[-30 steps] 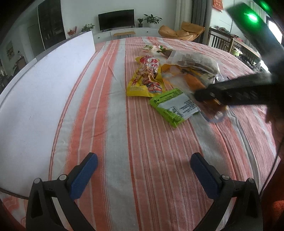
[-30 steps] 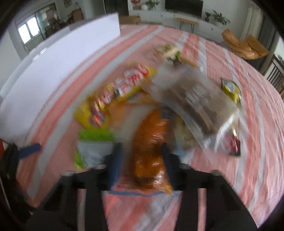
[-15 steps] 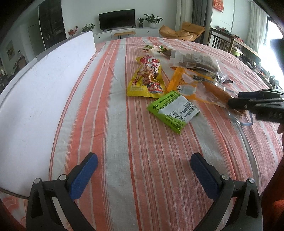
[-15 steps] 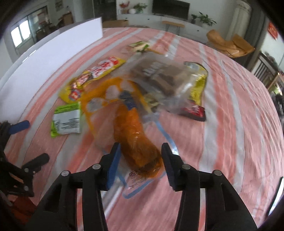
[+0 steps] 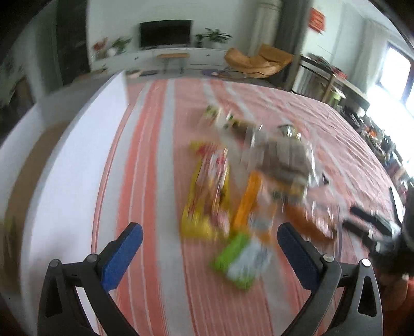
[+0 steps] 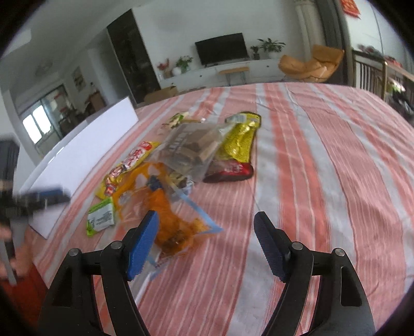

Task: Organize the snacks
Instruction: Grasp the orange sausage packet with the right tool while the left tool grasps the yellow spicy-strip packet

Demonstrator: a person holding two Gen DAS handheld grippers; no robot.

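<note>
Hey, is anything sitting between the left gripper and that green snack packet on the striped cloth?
Nothing visible stands in the way. The left gripper is open over bare striped cloth, and the green snack packet lies just ahead between its fingers' line, uncovered. The orange packet lies just beyond it, not across the approach. The view is blurred.

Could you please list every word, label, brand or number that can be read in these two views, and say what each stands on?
None can be read for certain.
Yellow snack bag: large red and white characters, too blurred to read.
Green and white packet: small print, too small.
Red wrapper: white lettering, blurred.
Clear bag of brown bars: dark lettering, illegible.
Red wall sign: blurred.
</note>
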